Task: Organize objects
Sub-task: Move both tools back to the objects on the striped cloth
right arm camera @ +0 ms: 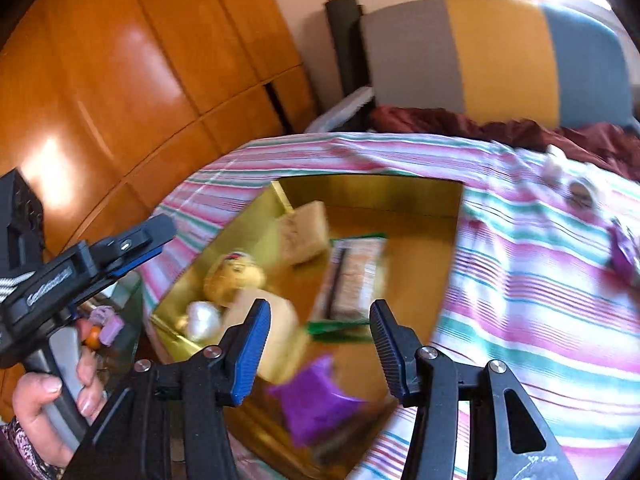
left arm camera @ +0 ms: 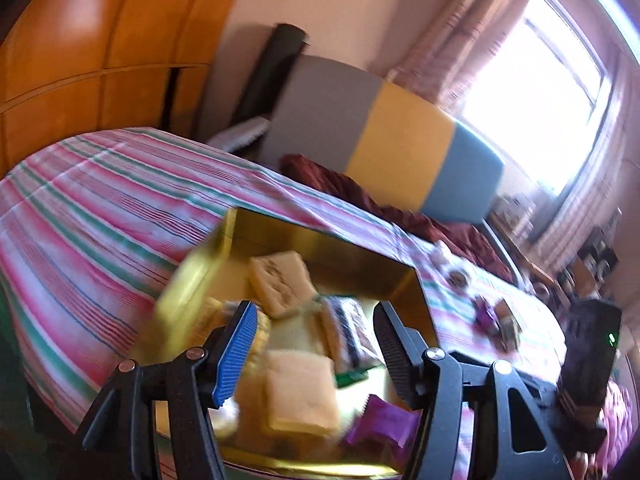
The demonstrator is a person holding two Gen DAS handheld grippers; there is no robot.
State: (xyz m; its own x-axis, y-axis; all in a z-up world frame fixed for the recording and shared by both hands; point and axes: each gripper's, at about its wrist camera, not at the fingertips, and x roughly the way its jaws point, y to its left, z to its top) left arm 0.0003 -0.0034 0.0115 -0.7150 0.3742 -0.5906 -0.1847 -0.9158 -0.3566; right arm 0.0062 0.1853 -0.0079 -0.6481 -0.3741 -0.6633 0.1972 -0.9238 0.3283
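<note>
Gold-lined tray is seen on the striped cloth in the left wrist view, holding packets; a purple packet lies at its near edge. The left gripper is held wide above it, nothing gripped.

Right wrist view: a long snack bar is laid lengthwise toward the tray's far edge. The right gripper is parted, empty, over the purple packet. The left gripper is seen in a hand.
</note>
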